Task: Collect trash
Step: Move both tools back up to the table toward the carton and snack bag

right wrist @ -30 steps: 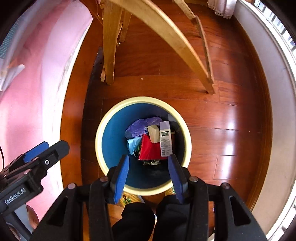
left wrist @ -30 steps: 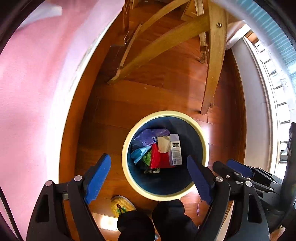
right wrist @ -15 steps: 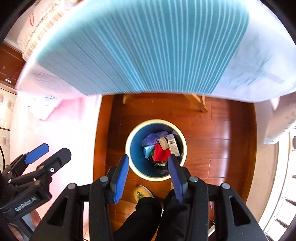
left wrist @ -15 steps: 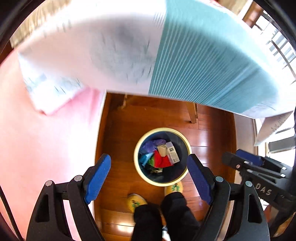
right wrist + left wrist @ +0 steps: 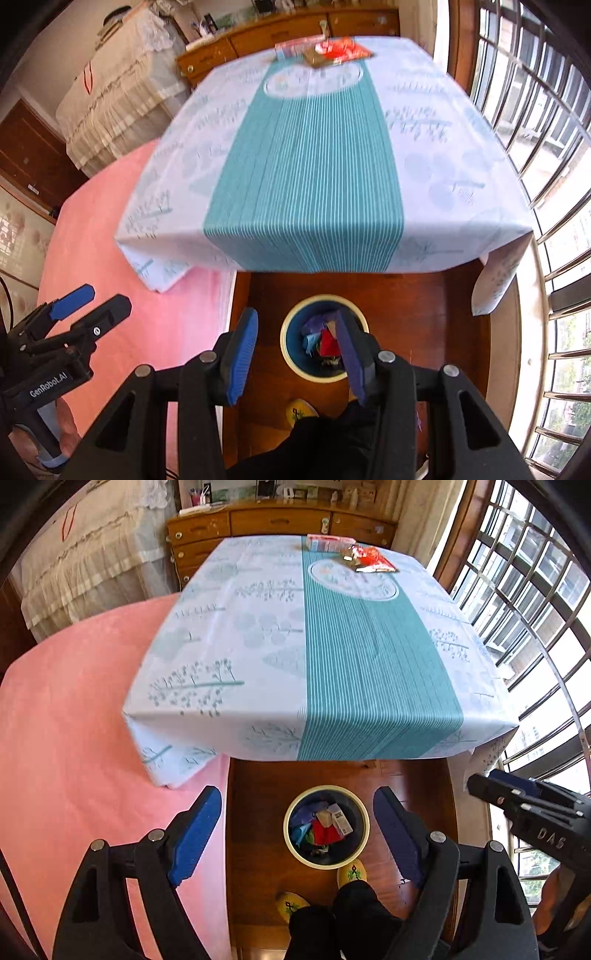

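Lying near the table's (image 5: 229, 627) far edge, the red wrapper (image 5: 371, 562) looks light, crinkly, slippery; pinch its rim. Both grippers (image 5: 297, 834) (image 5: 295, 356) gape, empty.

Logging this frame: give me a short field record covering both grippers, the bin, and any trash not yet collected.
left gripper: open, empty
right gripper: open, empty
bin: on the wooden floor in front of the table, holds mixed trash
bin contents: red wrapper, white carton, purple and blue scraps
remaining trash: red snack packet and pink box at the table's far end
table: covered with a teal-striped cloth
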The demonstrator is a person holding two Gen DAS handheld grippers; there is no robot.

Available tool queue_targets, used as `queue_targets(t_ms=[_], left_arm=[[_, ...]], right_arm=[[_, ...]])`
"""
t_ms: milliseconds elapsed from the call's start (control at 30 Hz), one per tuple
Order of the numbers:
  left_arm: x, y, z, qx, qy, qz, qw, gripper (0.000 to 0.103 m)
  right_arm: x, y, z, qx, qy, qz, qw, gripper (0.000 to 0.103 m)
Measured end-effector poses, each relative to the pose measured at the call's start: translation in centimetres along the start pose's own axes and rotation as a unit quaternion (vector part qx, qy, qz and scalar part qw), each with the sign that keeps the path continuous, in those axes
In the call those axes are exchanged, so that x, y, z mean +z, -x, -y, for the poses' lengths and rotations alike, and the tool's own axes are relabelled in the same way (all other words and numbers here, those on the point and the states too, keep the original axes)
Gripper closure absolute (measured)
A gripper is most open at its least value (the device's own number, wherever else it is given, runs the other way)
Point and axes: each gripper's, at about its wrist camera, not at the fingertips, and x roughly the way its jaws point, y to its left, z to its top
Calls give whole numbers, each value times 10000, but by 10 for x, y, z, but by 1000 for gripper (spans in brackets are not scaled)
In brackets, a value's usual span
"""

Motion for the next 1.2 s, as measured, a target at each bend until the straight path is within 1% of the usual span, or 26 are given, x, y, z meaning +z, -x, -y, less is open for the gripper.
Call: queue_targets(t_ms=[200,333,567,767,867,967,1100,1200], left_arm=[[21,42,3,27,-212,397,9990,20],[35,64,8,46,-395,640,9972,20],[62,86,13,-16,-574,863,9946,20],[95,84,20,-1,-628,933,9937,20],[116,77,25,30,-734,920,9930,20],[147,63,31,121,-821,901,9925,20],[204,33,44,223,-916,854,9919,20],[258,5,58,341,-993,797,9913,20]], right_arm=[[20,45,-6,-4,-103,595,9982,59],[31,64,-8,-10,-139,900,9958,58],[50,83,-12,-55,-20,1188,9929,53],[79,85,-14,-76,291,1301,9910,48],[105,78,-9,-56,427,1307,9905,47],[136,68,-1,-11,548,1320,9897,47],[194,47,17,118,757,1317,9883,47],[251,21,39,239,892,1207,9884,46]])
